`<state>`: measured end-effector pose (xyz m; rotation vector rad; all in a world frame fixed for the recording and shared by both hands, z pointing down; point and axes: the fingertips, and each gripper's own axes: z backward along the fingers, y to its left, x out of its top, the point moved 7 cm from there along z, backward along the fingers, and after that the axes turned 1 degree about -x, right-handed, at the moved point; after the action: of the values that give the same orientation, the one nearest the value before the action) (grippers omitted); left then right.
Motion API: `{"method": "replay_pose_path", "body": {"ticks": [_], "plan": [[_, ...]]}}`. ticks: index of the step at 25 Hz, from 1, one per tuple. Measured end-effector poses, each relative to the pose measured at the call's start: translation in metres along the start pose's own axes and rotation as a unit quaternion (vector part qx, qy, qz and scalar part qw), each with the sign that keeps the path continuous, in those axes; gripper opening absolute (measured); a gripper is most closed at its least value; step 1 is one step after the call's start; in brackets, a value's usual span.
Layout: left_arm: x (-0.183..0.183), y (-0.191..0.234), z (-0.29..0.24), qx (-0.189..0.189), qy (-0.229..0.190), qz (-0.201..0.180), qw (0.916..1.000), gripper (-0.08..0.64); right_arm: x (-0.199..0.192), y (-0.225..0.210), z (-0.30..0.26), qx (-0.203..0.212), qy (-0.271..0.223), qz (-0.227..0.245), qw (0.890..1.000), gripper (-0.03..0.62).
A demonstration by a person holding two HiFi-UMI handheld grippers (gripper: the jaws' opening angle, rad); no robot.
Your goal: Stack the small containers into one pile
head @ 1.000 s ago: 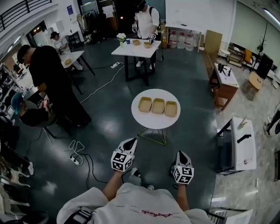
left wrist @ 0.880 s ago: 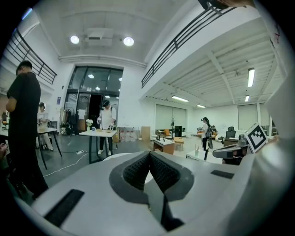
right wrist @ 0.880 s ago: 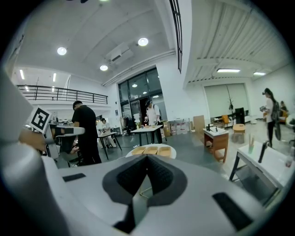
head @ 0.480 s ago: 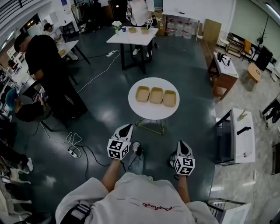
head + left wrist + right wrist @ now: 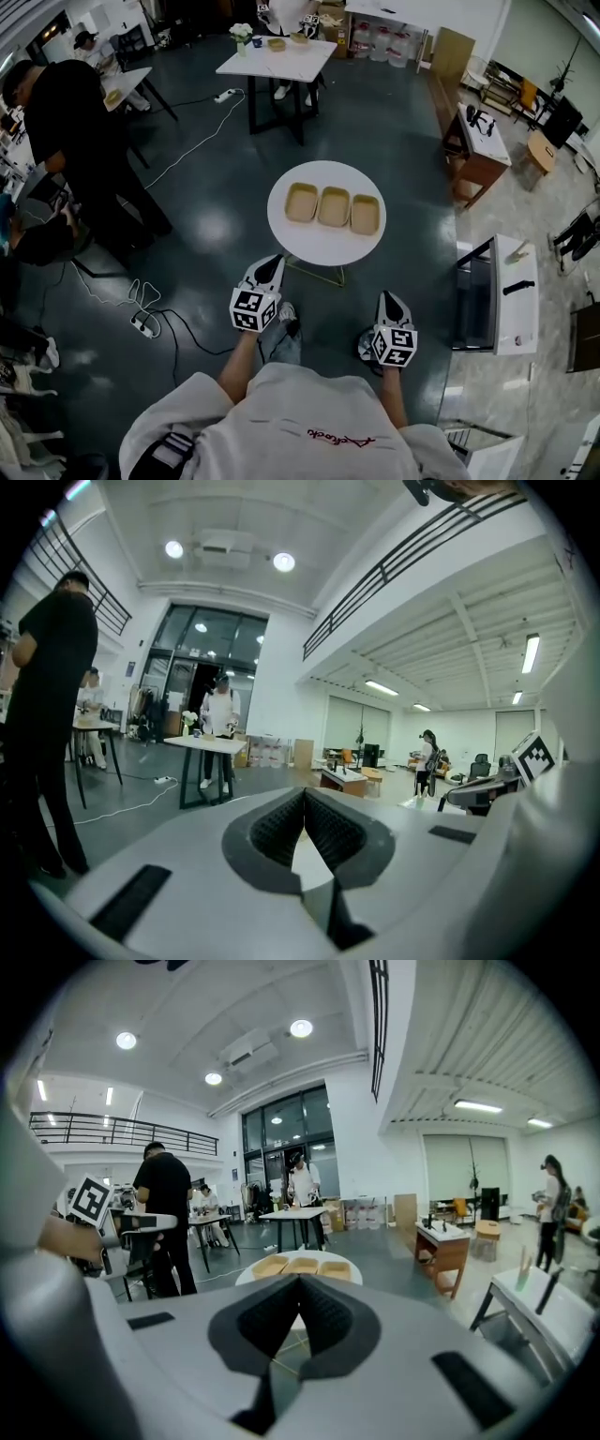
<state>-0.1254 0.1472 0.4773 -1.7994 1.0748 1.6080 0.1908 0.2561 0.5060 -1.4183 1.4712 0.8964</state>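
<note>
Dark glossy floor (image 5: 216, 225); white rectangular table (image 5: 281, 64); round ceiling lights (image 5: 284, 562)

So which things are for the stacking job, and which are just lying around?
For the job: left tan container, middle tan container, right tan container, round white table, left tongs, right tongs.
Lying about: power strip, flower vase, wooden desk.

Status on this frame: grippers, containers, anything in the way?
Left gripper shut, empty. Right gripper shut, empty. Three containers side by side on round table, unstacked. No obstruction seen ahead.
</note>
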Motion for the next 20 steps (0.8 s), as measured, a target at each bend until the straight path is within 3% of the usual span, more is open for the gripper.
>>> {"method": "replay_pose_path", "body": {"ticks": [11,20], "plan": [[0.031,0.085,-0.087,-0.031,0.008,0.018,0.9993,0.009,0.070,0.016,-0.123,-0.016,0.007,0.012,1.000,0.020],[0.063,0.151,-0.147,-0.051,-0.002,0.011,0.9986,0.009,0.111,0.026,-0.205,-0.035,-0.004,0.015,0.999,0.019]]}}
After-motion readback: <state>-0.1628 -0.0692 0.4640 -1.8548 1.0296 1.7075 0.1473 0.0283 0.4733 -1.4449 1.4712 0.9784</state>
